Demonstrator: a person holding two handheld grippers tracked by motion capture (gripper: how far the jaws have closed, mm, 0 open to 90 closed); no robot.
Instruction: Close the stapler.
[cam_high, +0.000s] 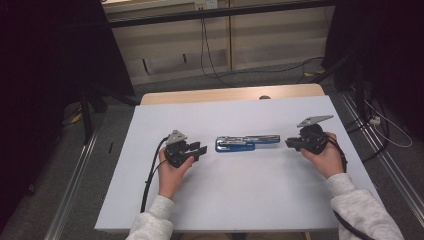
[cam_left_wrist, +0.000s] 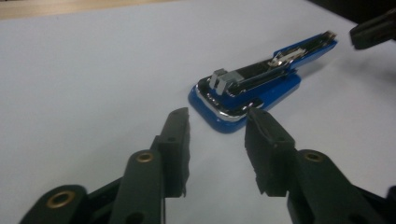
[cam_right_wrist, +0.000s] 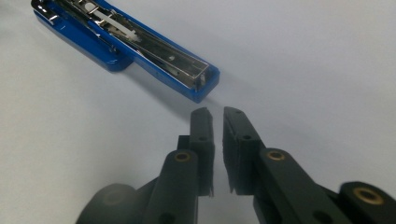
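Observation:
A blue stapler (cam_high: 247, 142) with its chrome top swung open lies flat at the middle of the white table (cam_high: 225, 195). My left gripper (cam_high: 201, 149) rests just left of it, open, with nothing between the jaws. In the left gripper view the stapler's rounded blue end (cam_left_wrist: 252, 88) lies just beyond my left gripper (cam_left_wrist: 217, 119). My right gripper (cam_high: 289, 143) sits just right of the stapler, its jaws drawn together to a thin slit and holding nothing. In the right gripper view the stapler's square end (cam_right_wrist: 130, 46) lies a little ahead of my right gripper (cam_right_wrist: 217, 112).
A bare wooden strip (cam_high: 230, 94) runs along the table's far edge. Beyond it, cables (cam_high: 207, 55) trail over the grey floor. Dark curtains stand at both sides. The other gripper's tip (cam_left_wrist: 371, 32) shows past the stapler in the left gripper view.

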